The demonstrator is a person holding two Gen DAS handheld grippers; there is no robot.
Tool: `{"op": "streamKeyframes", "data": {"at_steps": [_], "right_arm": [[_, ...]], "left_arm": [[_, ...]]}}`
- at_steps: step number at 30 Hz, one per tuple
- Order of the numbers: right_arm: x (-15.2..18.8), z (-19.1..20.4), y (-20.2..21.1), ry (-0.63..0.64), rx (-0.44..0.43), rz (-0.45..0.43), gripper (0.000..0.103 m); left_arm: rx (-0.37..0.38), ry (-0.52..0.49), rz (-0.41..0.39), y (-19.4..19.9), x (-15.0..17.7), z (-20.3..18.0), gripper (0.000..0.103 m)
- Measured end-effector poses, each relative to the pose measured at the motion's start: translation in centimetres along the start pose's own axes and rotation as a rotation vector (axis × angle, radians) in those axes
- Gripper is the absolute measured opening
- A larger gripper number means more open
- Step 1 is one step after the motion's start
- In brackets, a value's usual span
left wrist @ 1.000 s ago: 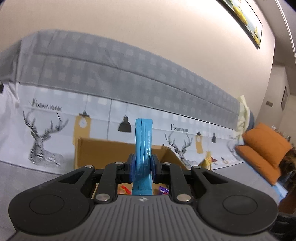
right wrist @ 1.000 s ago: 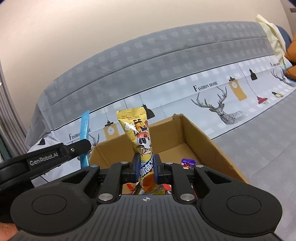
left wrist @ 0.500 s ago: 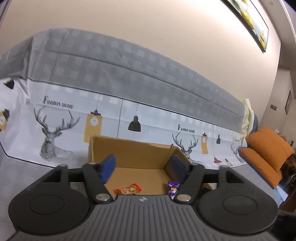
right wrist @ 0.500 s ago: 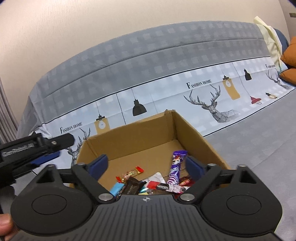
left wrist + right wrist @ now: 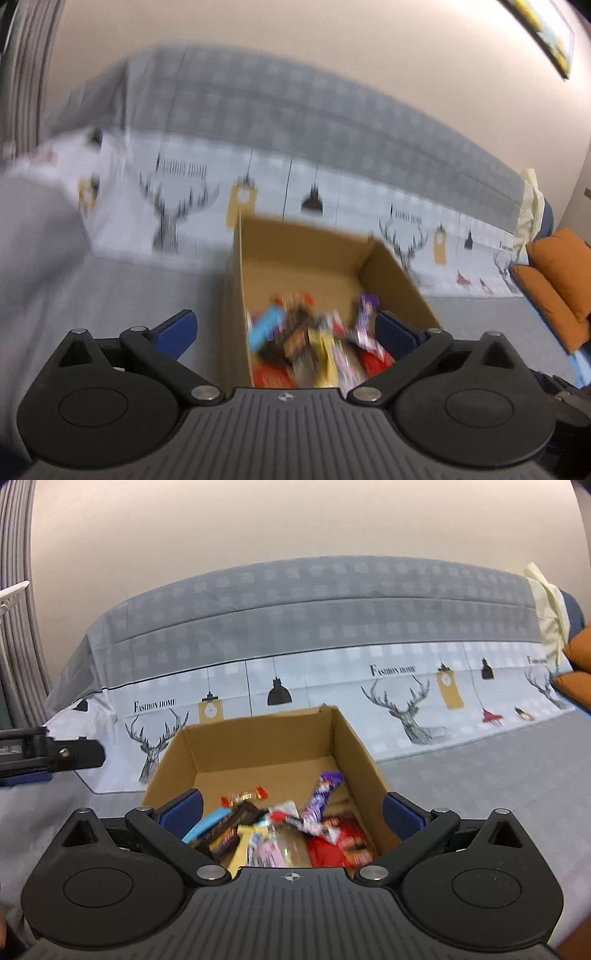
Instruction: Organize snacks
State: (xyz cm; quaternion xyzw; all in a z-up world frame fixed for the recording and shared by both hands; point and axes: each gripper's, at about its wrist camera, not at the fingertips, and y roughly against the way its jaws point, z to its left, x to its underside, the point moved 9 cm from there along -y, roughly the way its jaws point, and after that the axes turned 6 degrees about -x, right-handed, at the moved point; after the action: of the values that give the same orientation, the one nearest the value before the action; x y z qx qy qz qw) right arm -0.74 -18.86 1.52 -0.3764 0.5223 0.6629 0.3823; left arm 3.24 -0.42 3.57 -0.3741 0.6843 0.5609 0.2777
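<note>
Both tongs, the left tongs (image 5: 286, 328) and the right tongs (image 5: 293, 810), have just opened wide and hold nothing, and the snacks (image 5: 280, 830) lie in the cardboard box (image 5: 354, 753) at 12 o'clock before them.

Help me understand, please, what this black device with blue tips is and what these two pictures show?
No robot arm here: a person carries a handheld two-finger gripper in each hand, each with a camera looking forward along its fingers. One picture comes from the left gripper, one from the right gripper. The blue fingers of both have just been opening and now stand wide apart with nothing between them. Ahead of both, an open cardboard box sits on a grey sofa and holds a heap of wrapped snacks. In the right view, the left gripper also shows at the left edge.
</note>
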Motion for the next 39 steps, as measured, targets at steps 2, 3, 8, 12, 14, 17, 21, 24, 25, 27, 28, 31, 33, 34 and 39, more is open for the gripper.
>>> {"op": "streamKeyframes", "data": {"at_steps": [2, 3, 8, 12, 14, 17, 21, 24, 25, 27, 28, 31, 33, 34, 39], "right_arm": [[1.1, 0.1, 0.6, -0.018, -0.013, 0.030, 0.103], [1.6, 0.2, 0.7, -0.020, -0.017, 0.042, 0.103], [2.1, 1.0, 0.0, 0.050, 0.020, 0.050, 0.103], [2.5, 0.1, -1.9, 0.021, 0.058, 0.092, 0.103], [2.7, -0.1, -2.7, 0.011, 0.068, 0.107, 0.103], [3.0, -0.2, -3.6, 0.035, 0.083, 0.128, 0.103], [2.8, -0.2, -3.9, 0.054, 0.074, 0.126, 0.103], [2.8, 0.0, -3.8, 0.062, 0.067, 0.125, 0.103], [2.9, 0.1, -3.8, 0.068, 0.070, 0.126, 0.103], [2.9, 0.1, -3.8, 0.075, 0.068, 0.128, 0.103], [2.9, 0.2, -3.7, 0.079, 0.068, 0.127, 0.103], [3.0, 0.1, -3.6, 0.092, 0.068, 0.127, 0.103], [3.0, 0.1, -3.5, 0.095, 0.067, 0.126, 0.103], [3.0, 0.1, -3.5, 0.096, 0.067, 0.126, 0.103], [3.0, 0.4, -3.5, 0.105, 0.063, 0.126, 0.103]], "left_arm": [[-0.031, -0.038, 0.030, -0.5, 3.1, 0.1, 0.102], [-0.079, -0.060, 0.074, -1.1, 4.4, 0.2, 0.102], [-0.105, -0.122, 0.032, -2.4, 4.2, 0.2, 0.102], [-0.136, -0.056, 0.084, -4.0, 4.2, 2.2, 0.102], [-0.099, -0.005, 0.096, -4.4, 3.8, 2.8, 0.102], [-0.151, -0.076, 0.121, -5.2, 4.0, 2.9, 0.103], [-0.125, -0.036, 0.159, -5.6, 4.8, 3.2, 0.103], [-0.126, -0.059, 0.150, -5.5, 4.8, 2.8, 0.103], [-0.127, -0.065, 0.146, -5.5, 4.8, 2.7, 0.103], [-0.124, -0.076, 0.141, -5.5, 4.8, 2.4, 0.103], [-0.121, -0.082, 0.140, -5.5, 4.8, 2.2, 0.103], [-0.114, -0.096, 0.137, -5.4, 4.9, 1.8, 0.103], [-0.111, -0.106, 0.131, -5.3, 4.9, 1.5, 0.103], [-0.112, -0.111, 0.127, -5.3, 4.9, 1.3, 0.103], [-0.111, -0.131, 0.116, -5.2, 4.9, 0.9, 0.102]]}}
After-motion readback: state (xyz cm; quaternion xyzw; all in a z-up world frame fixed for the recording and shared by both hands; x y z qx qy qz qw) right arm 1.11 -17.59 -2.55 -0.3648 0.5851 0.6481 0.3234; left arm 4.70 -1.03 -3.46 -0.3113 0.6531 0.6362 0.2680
